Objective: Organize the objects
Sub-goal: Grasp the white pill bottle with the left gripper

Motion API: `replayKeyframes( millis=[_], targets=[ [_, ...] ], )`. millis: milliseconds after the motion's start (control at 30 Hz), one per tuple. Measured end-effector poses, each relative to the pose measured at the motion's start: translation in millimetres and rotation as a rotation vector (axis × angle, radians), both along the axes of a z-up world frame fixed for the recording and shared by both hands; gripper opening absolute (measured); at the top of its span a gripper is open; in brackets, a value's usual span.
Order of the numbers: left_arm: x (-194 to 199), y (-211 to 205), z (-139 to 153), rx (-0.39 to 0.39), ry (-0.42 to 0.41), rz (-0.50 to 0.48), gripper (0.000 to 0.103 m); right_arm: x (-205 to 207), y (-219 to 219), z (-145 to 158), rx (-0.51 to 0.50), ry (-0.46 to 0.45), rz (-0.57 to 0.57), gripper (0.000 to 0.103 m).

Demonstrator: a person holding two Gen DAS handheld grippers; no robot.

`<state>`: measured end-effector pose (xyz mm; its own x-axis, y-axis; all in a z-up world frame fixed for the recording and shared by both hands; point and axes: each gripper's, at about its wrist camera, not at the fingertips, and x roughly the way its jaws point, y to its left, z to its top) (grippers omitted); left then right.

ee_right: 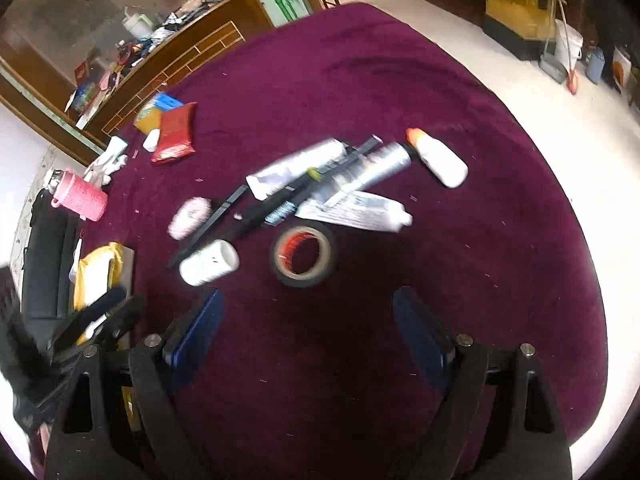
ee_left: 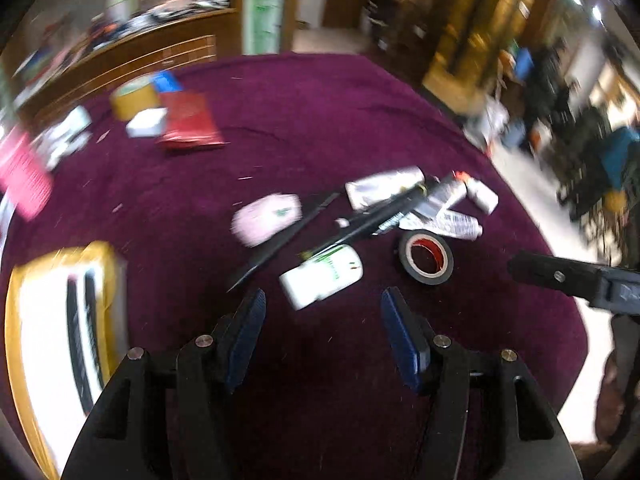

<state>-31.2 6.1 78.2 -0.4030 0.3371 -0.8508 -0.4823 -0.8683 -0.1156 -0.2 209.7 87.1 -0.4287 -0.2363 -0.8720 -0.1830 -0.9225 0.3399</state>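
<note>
A pile of small objects lies on the round purple table (ee_left: 320, 120). A white bottle with green print (ee_left: 322, 276) (ee_right: 209, 262) lies nearest. A black tape roll with a red core (ee_left: 426, 257) (ee_right: 304, 256) lies to its right. Behind them are silver tubes (ee_left: 384, 187) (ee_right: 296, 168), black combs (ee_left: 360, 224) (ee_right: 256, 210), a pink round case (ee_left: 266, 219) (ee_right: 190, 216) and a white bottle with an orange cap (ee_right: 438, 158). My left gripper (ee_left: 323, 300) is open and empty just short of the white bottle. My right gripper (ee_right: 306, 300) is open and empty just short of the tape roll.
A yellow and white tray (ee_left: 60, 328) (ee_right: 98, 276) sits at the table's left edge. A red packet (ee_left: 188, 120) (ee_right: 174, 132), a yellow tape roll (ee_left: 134, 98) and a pink bottle (ee_right: 80, 196) lie at the far left. The right gripper's arm (ee_left: 576, 280) shows in the left wrist view.
</note>
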Motion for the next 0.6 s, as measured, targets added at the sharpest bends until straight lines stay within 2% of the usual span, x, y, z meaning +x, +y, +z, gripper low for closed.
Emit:
replayKeyframes(
  millis=[200,367,500,533,600],
  targets=[
    [-26,27,-22,-0.057,-0.047,-0.042,0.054,11,31,-18,0.001,-0.048,-0.008,0.087],
    [-34,35,-36,-0.065,-0.085,-0.057,0.054,15,55,-31,-0.001,-0.087,-0.048,0.087],
    [-34,47,-49,-0.113,-0.113,-0.087,0.054,14,60,-33,-0.004,-0.094,-0.040,0.087],
    [-33,48,-52,-0.124,-0.124,-0.089,0.052,13,58,-33,-0.005,-0.093,-0.032,0.087],
    [-25,51,-57,-0.128,-0.139,-0.104,0.041,12,55,-33,-0.005,-0.091,-0.012,0.087]
  ],
)
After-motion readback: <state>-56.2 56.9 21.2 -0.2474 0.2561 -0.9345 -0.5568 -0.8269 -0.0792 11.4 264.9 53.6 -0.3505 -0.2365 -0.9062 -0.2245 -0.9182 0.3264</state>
